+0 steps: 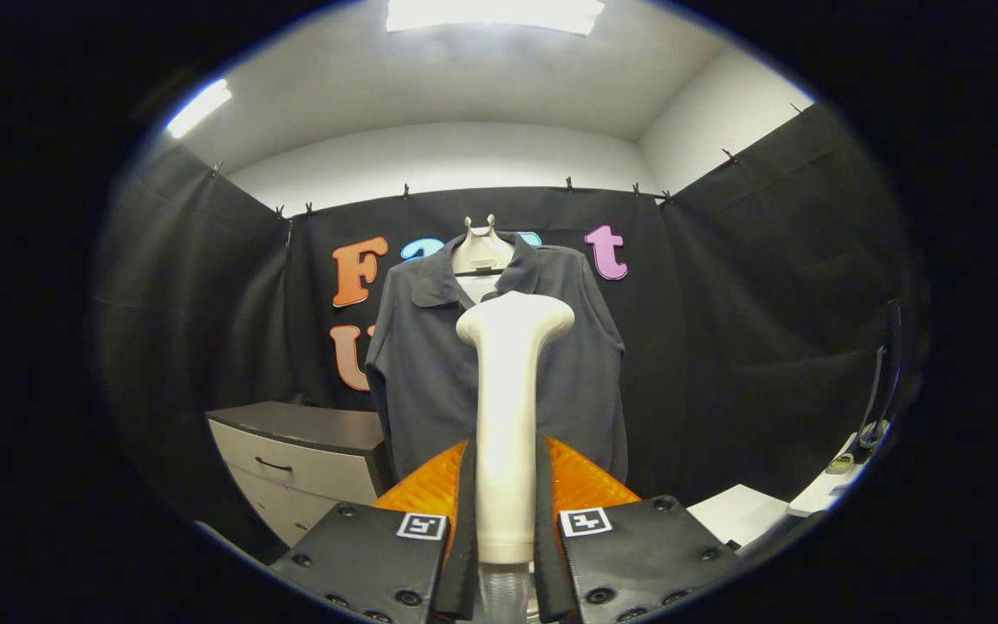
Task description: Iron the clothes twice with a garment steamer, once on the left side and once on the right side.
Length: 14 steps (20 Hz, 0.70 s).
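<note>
The gripper [506, 529] is clamping the garment steamer [508, 416] by its handle, both fingers pressing its sides, head standing upright and aimed forward. Beyond it, well apart, the shirt [430, 364] is hanging on a mannequin hanger [482, 251]. Risk: the smooth handle may be slipping or twisting once the head drags across the fabric.

Tongs [506, 485] with square markers, screws, perhaps ribbed sides
</note>
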Each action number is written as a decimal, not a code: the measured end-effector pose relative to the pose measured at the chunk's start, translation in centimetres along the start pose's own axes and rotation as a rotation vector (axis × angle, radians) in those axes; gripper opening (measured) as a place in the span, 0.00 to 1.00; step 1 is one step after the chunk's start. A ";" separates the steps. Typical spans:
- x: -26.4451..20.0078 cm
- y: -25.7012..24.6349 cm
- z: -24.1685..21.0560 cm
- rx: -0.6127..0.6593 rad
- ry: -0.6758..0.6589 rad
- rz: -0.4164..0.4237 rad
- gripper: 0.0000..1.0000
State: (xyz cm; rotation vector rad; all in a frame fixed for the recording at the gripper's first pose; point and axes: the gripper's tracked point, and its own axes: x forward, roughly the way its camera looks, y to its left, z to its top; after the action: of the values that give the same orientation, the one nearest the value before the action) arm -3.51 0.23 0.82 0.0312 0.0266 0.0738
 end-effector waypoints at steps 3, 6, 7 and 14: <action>-0.4 0.1 -0.7 0.013 0.013 0.016 0.34; -0.6 0.0 -1.2 0.028 0.023 0.019 0.34; -0.9 -0.2 -1.4 0.021 0.026 0.016 0.34; -2.1 -0.5 -2.3 0.026 0.030 -0.009 0.34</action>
State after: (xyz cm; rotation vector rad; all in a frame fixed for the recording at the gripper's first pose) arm -5.66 -0.36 -1.43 0.0556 0.0577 0.0654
